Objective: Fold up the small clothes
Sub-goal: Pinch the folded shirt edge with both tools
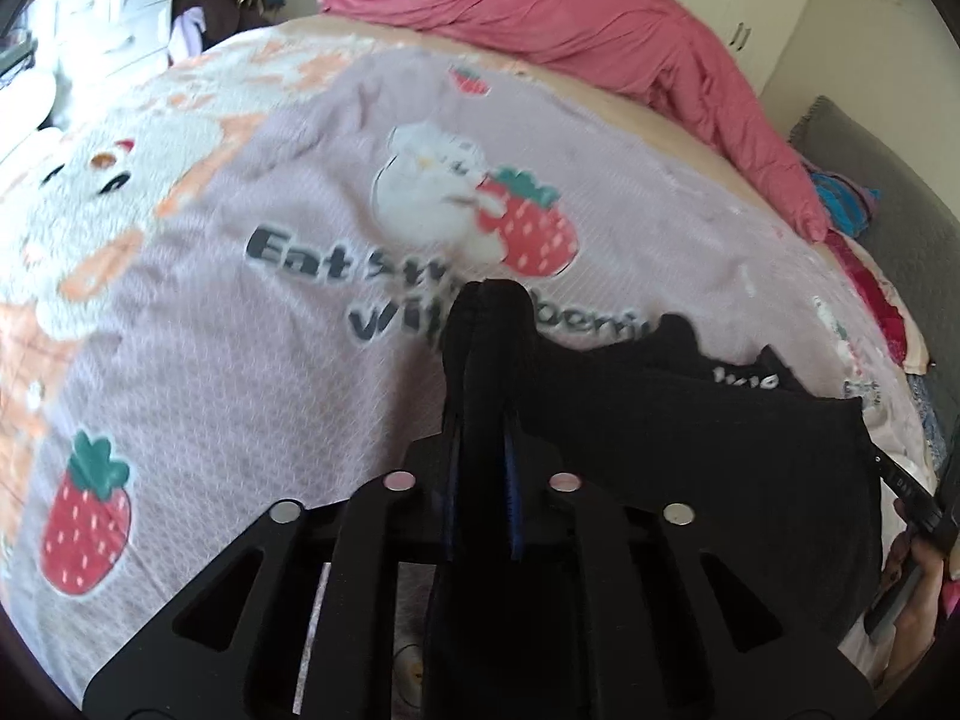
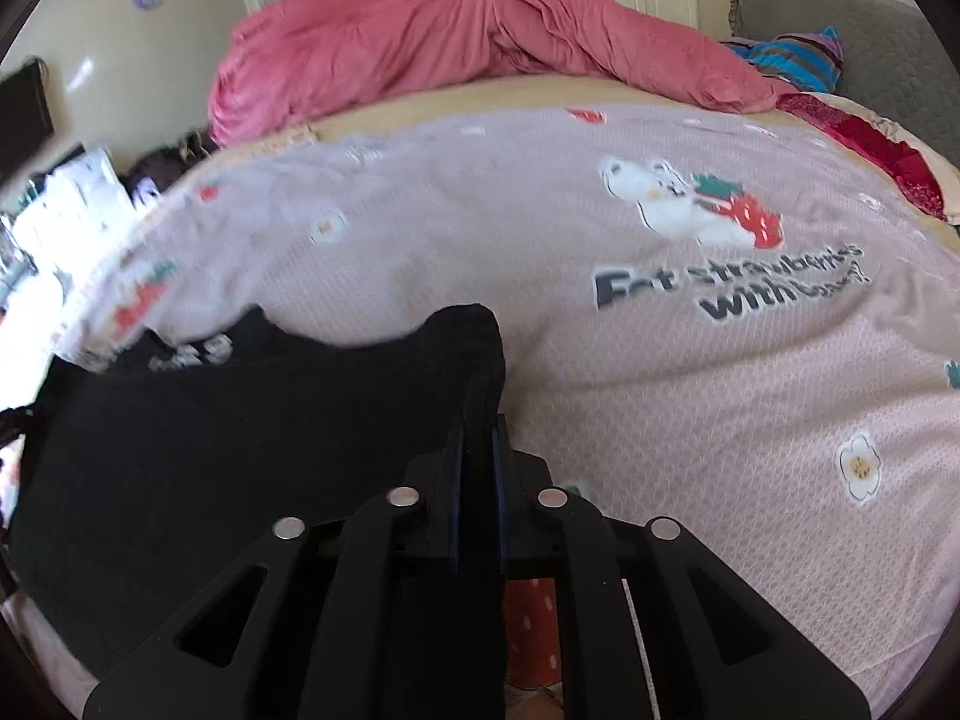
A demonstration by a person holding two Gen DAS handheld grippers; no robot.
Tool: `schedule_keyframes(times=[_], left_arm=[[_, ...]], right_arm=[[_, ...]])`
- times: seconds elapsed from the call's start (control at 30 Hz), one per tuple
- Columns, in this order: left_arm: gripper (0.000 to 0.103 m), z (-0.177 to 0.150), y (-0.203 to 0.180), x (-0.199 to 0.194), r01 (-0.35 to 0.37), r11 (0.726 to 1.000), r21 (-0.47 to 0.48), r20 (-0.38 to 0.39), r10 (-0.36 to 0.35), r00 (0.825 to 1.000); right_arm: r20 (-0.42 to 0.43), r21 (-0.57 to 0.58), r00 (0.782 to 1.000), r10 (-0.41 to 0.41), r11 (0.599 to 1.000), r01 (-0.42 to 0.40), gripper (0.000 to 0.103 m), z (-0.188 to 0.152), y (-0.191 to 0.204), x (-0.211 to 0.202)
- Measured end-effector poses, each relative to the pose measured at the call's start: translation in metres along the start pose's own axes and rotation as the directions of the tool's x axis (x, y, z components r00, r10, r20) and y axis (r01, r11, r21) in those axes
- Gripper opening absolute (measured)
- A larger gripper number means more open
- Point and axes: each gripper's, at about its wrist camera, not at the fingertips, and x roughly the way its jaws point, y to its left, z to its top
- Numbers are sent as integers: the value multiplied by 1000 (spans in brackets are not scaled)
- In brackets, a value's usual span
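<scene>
A small black garment (image 1: 720, 468) with a white print lies on the lilac strawberry-print bedspread (image 1: 240, 390). In the left wrist view my left gripper (image 1: 486, 372) is shut on the garment's left corner, and the cloth bunches up over the fingertips. The garment stretches away to the right, towards a hand (image 1: 912, 594) holding the other tool at the frame's edge. In the right wrist view my right gripper (image 2: 477, 414) is shut on the right corner of the same black garment (image 2: 210, 468), which spreads to the left. Its white print (image 2: 198, 354) shows near the far edge.
A rumpled pink duvet (image 2: 480, 42) lies across the far side of the bed. A grey padded headboard (image 2: 852, 36) and a striped cloth (image 2: 792, 60) are at the right. White drawers (image 1: 114, 6) and dark clothes (image 1: 210, 12) stand beyond the bed's left edge.
</scene>
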Motion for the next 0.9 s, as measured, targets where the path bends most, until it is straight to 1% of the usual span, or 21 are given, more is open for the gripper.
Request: schedule_keyframes(times=[0.17, 0.2, 0.23, 0.27, 0.3, 0.33, 0.37, 0.4, 0.43, 0.47, 0.5, 0.53, 0.57, 0.6, 0.67, 0.77, 0.9], left_arm=[[17, -9, -8, -7, -47, 997, 59, 10, 46, 999], [20, -12, -8, -10, -49, 997, 61, 10, 49, 999], [23, -15, -8, -13, -48, 997, 61, 9, 48, 999], [31, -17, -9, -16, -47, 997, 62, 9, 47, 999], [37, -19, -9, -18, -47, 997, 64, 9, 47, 999], [39, -22, -10, -22, -45, 997, 68, 10, 44, 999], [41, -24, -11, -26, -42, 997, 71, 11, 41, 999], [47, -26, -11, -29, -40, 996, 74, 11, 39, 999], [50, -30, -12, -33, -39, 996, 77, 13, 38, 999], [55, -32, -12, -36, -38, 996, 80, 13, 37, 999], [57, -34, -12, -38, -38, 996, 80, 13, 37, 999], [57, -36, -12, -42, -34, 996, 80, 13, 33, 999], [60, -37, -12, -44, -29, 996, 79, 12, 28, 1000], [65, -38, -12, -46, -25, 997, 78, 12, 24, 1000], [70, -41, -11, -50, -19, 997, 75, 9, 19, 1000], [75, -44, -10, -56, -19, 996, 82, 9, 19, 1000], [86, -49, -7, -62, -37, 995, 93, 9, 36, 999]], right_arm=[[7, -15, 998, -63, 998, 63, 33, -4, 1, -8], [10, -16, 998, -68, 998, 68, 37, -6, 1, -11], [16, -12, 997, -77, 997, 77, 48, -8, 1, -14], [22, -9, 996, -81, 997, 82, 53, -10, 1, -17], [32, -5, 997, -76, 997, 76, 53, -12, 2, -22], [39, -1, 997, -66, 998, 66, 54, -14, 2, -26], [43, 1, 997, -62, 998, 62, 60, -16, 4, -31], [47, -1, 997, -59, 998, 59, 62, -17, 6, -35], [50, -5, 997, -54, 999, 54, 65, -18, 8, -38], [55, -10, 997, -45, 999, 46, 65, -21, 11, -42], [58, -15, 998, -34, 999, 35, 68, -23, 14, -46], [60, -22, 998, -18, 1000, 20, 74, -25, 18, -50], [62, -25, 998, -8, 1000, 9, 80, -27, 21, -54], [66, -27, 998, 3, 1000, -1, 82, -29, 24, -58], [68, -36, 997, 28, 999, -26, 89, -33, 31, -66], [74, -52, 996, 59, 997, -55, 93, -38, 42, -74], [79, -76, 993, 85, 994, -79, 95, -43, 54, -81]])
